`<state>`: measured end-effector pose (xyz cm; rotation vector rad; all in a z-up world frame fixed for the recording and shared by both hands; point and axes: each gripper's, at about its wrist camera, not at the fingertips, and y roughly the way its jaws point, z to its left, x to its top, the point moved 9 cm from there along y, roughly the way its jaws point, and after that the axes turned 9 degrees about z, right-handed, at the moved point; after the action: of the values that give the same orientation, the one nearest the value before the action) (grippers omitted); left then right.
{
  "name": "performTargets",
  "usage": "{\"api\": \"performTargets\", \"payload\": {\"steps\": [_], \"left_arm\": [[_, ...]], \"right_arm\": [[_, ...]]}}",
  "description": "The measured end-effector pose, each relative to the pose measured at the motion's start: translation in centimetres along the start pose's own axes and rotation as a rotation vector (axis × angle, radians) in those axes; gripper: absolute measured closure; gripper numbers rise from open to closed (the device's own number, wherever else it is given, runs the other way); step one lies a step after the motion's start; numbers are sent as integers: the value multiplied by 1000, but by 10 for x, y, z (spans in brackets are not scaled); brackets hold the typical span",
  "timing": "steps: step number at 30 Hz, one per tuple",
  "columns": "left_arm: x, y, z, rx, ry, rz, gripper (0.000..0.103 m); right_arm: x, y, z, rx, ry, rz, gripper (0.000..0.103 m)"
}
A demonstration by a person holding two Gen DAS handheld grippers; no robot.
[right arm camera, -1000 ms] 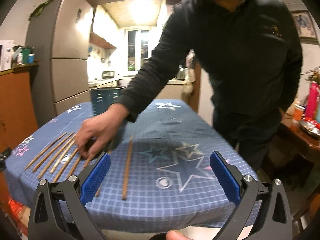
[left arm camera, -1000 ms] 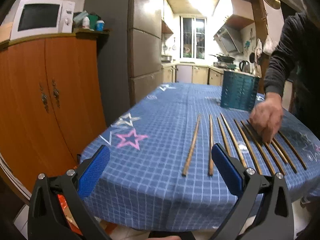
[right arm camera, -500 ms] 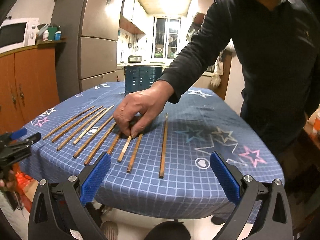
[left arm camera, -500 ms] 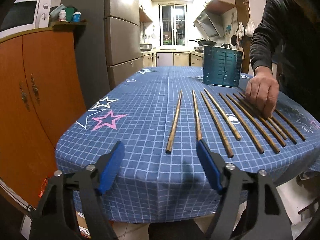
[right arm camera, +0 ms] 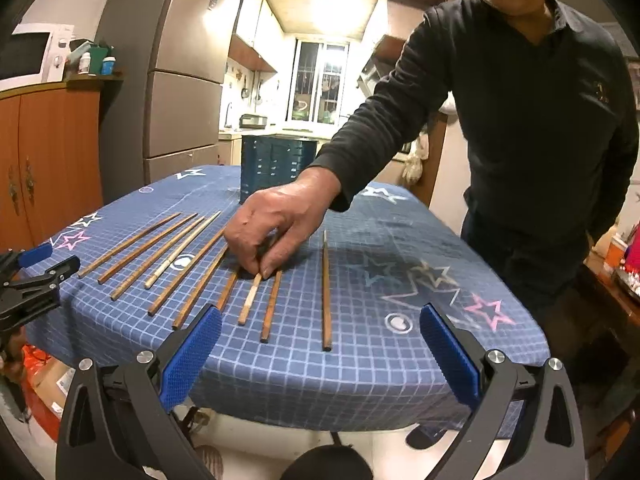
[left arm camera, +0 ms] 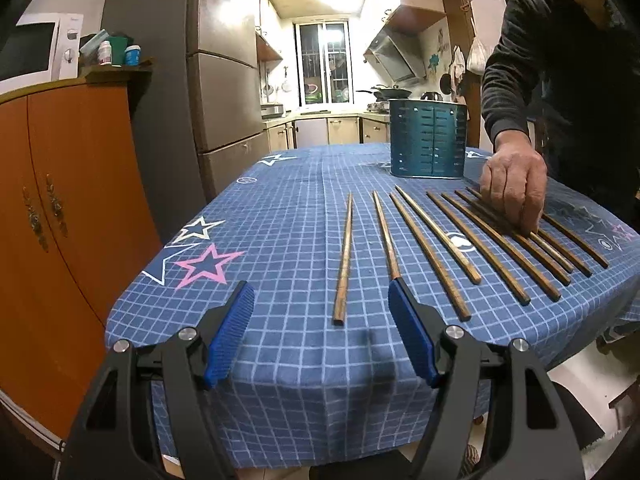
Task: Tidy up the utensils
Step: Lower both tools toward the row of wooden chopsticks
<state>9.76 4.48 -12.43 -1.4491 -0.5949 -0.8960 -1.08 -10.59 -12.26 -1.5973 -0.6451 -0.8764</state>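
Chopsticks (left arm camera: 344, 256): all lie in a row on the table (left arm camera: 280, 208) — none put away yet.
Holder (left arm camera: 428, 138): upper middle, maybe empty.
Left gripper (left arm camera: 320, 328): closing, nothing between.
Right gripper (right arm camera: 320, 356): wide apart, empty.
Bare hand (right arm camera: 276, 224): touching middle sticks.

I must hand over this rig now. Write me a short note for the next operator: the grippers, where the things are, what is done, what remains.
Left gripper: nothing held, jaws closing, low before the table's near edge, facing the leftmost chopstick.
Right gripper: open, nothing held, near the rightmost chopstick.
Chopsticks: ten lie in a row on the blue tablecloth. A bystander's hand rests on the middle ones.
Teal holder: upright behind the row; no chopstick shows in it.
Done: nothing placed.
Left: wait for the hand, then probably move all the chopsticks into the holder.
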Motion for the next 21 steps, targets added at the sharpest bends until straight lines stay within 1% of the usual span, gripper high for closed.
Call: {"api": "performTargets", "payload": {"steps": [3, 5, 7, 8, 9, 10, 12, 13, 14, 19, 21], "left_arm": [[-1, 4, 2, -3, 2, 12, 36], [-4, 6, 3, -19, -5, 24, 36], [-8, 9, 3, -29, -5, 32, 38], [-9, 10, 4, -36, -4, 38, 43], [-11, 12, 3, -45, -3, 47, 47], [-13, 14, 2, -58, -2, 55, 48], [-14, 16, 0, -70, 6, 56, 50], [-15, 16, 0, -77, 11, 55, 50], [-16, 17, -1, -84, 16, 54, 53], [-22, 21, -1, -108, 25, 58, 53], [-21, 22, -3, -110, 32, 52, 54]], "right_arm": [[-4, 4, 9, 58, 16, 38, 4], [-5, 2, 20, 90, -4, 35, 4], [-6, 1, 32, 127, -22, 26, 17], [-9, 5, 38, 137, -37, 38, 30], [-11, 9, 43, 144, -52, 53, 47], [-15, 16, 51, 155, -75, 78, 56], [-21, 29, 62, 163, -104, 104, 81], [-24, 32, 67, 166, -116, 109, 86], [-26, 34, 70, 168, -124, 110, 89], [-30, 40, 80, 178, -137, 103, 91], [-31, 44, 80, 179, -134, 108, 94]]}}
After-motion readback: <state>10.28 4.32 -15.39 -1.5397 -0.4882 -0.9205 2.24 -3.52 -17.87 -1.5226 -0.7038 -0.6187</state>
